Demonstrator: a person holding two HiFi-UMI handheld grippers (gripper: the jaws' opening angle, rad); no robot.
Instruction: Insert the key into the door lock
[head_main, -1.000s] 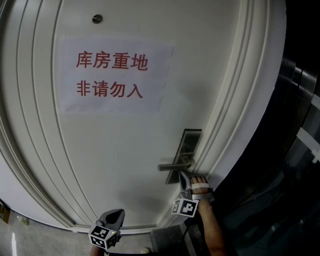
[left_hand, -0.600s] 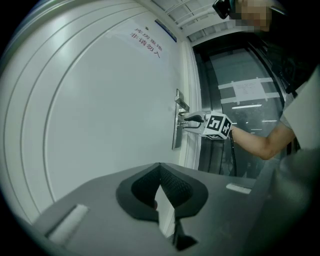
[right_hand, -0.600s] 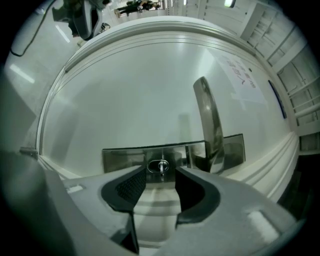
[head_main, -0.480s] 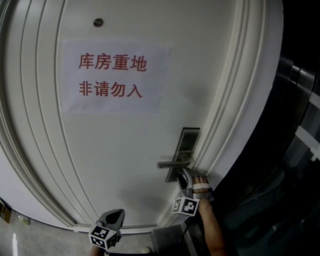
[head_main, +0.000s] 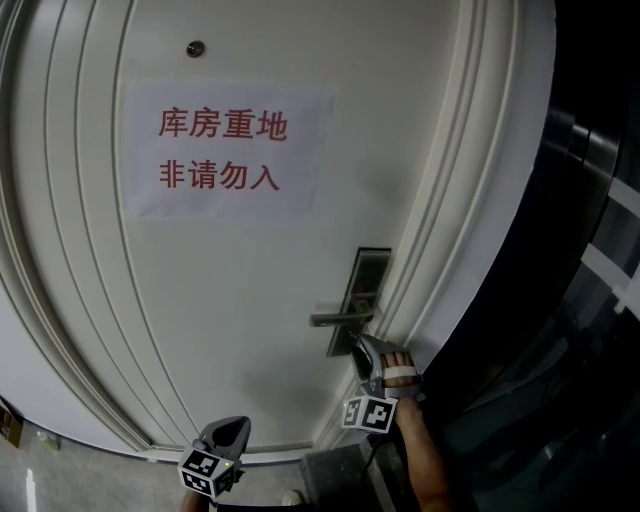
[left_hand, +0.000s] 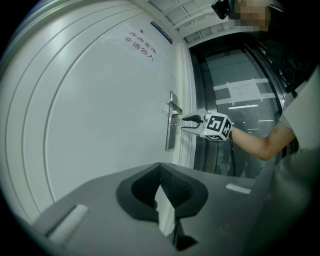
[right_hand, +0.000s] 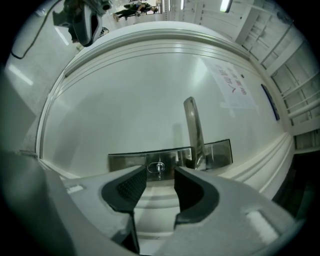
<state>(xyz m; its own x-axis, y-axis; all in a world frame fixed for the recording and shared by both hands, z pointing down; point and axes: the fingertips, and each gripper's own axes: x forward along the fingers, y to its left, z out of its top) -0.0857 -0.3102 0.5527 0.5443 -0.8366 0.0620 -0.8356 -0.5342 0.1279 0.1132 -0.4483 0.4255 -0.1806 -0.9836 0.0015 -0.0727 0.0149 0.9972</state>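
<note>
In lock plate (right_hand: 125, 162) below handle (head_main: 340, 318) — key (right_hand: 159, 170) end-on, shaft into door (head_main: 250, 300); right hand-held gripper (right_hand: 160, 176) just opened wide (off key).

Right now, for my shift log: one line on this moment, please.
key: in door lock | right gripper: jaws just opened, nothing gripped | left gripper: shut, empty

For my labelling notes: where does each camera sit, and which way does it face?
Head view: on the head, facing the door; left tool, right tool, forearm show.
Left gripper view: on left tool, along the door; right tool shows.
Right gripper view: on right tool, facing the key; its jaws have just been opening, empty.
All share the lock plate.
</note>
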